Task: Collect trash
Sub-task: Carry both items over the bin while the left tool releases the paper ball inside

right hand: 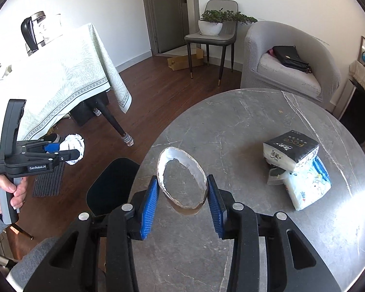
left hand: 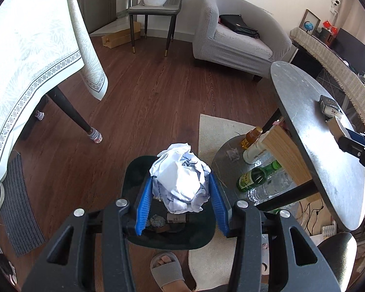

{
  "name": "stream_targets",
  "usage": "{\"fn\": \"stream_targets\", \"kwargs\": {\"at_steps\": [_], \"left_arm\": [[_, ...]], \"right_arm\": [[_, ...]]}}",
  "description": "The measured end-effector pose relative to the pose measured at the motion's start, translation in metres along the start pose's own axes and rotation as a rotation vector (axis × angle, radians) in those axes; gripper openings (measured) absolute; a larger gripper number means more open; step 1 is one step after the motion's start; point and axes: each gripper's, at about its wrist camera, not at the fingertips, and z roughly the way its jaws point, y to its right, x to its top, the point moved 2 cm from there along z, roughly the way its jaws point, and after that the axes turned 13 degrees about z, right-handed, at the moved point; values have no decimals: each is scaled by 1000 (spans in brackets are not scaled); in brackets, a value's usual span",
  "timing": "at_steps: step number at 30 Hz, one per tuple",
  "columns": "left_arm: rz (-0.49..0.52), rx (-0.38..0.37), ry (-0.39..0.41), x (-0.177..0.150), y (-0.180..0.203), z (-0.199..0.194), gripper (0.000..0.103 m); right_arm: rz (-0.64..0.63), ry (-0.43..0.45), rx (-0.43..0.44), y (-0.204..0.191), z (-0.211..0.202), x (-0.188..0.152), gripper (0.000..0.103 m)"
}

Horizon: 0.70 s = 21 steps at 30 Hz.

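two tissue packs (right hand: 296,168); one paper wad (left hand: 182,182)

Bin (left hand: 133,177) contents mostly hidden behind paper wad (left hand: 182,185).

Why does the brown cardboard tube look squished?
Squashed oval: the brown cardboard tube sits pinched between the right gripper blue pads, held above the grey round table.

Crumpled paper wad (left hand: 182,180): white and pale blue. Gripper pads (left hand: 143,206): ridged bright blue on black frames. Bin (left hand: 175,233): black. Round table (right hand: 255,133): grey marble, thin white veins. Cardboard ring (right hand: 182,180): white inside, brown outside. Tablecloth (right hand: 68,77): pale green leaf print, circle-chain border. Floor (left hand: 146,92): reddish-brown woodgrain
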Motion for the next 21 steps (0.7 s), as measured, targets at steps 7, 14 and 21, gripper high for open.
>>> {"fn": "stream_targets", "kwargs": {"at_steps": [7, 14, 21], "left_arm": [[-56, 14, -69, -33, -33, 16, 48], [-101, 8, -131, -64, -57, 35, 48], [-121, -9, -197, -88, -70, 63, 48]], "right_arm": [[-47, -27, 35, -38, 19, 8, 40], [-91, -58, 69, -70, 40, 11, 40], [-131, -101, 103, -104, 63, 12, 40]]}}
